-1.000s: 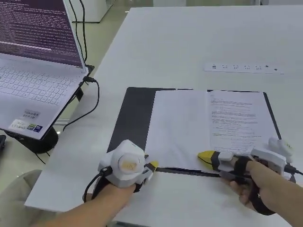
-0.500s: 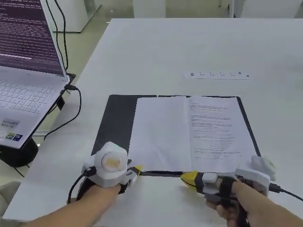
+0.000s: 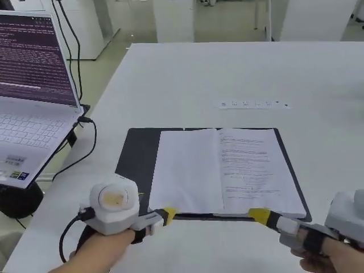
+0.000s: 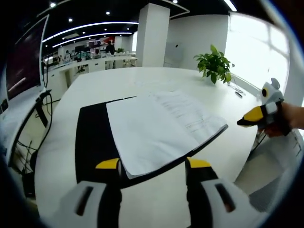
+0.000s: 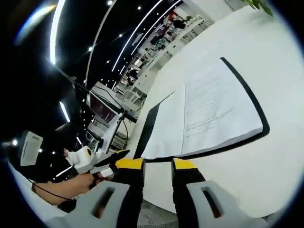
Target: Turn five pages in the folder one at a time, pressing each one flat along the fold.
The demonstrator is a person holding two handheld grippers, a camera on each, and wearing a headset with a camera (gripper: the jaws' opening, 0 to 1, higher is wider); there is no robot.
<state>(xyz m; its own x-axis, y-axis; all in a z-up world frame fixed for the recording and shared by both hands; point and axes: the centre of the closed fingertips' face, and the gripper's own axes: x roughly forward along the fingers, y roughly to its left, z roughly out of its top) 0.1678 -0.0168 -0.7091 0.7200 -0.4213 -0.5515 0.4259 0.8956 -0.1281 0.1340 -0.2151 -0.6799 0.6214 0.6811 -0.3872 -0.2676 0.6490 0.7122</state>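
A black folder [image 3: 136, 159] lies open on the white table, with a blank sheet [image 3: 185, 170] on its left and a printed page [image 3: 256, 170] on its right. My left gripper [image 3: 165, 215] hovers at the folder's near edge by the blank sheet's corner. In the left gripper view its jaws [image 4: 152, 164] stand wide open, with nothing held. My right gripper [image 3: 259, 215] sits just off the near edge below the printed page. Its jaws [image 5: 156, 164] are a narrow gap apart and hold nothing. The fold runs down the middle between the two sheets.
An open laptop [image 3: 28, 96] with a black cable [image 3: 85, 136] stands at the left edge of the table. A white power strip [image 3: 253, 104] lies beyond the folder. A potted plant [image 4: 214, 64] stands at the far side.
My right gripper has slid from the near end of the fold to the right, off the page and past the folder's near edge. The left gripper stays by the blank sheet's corner.
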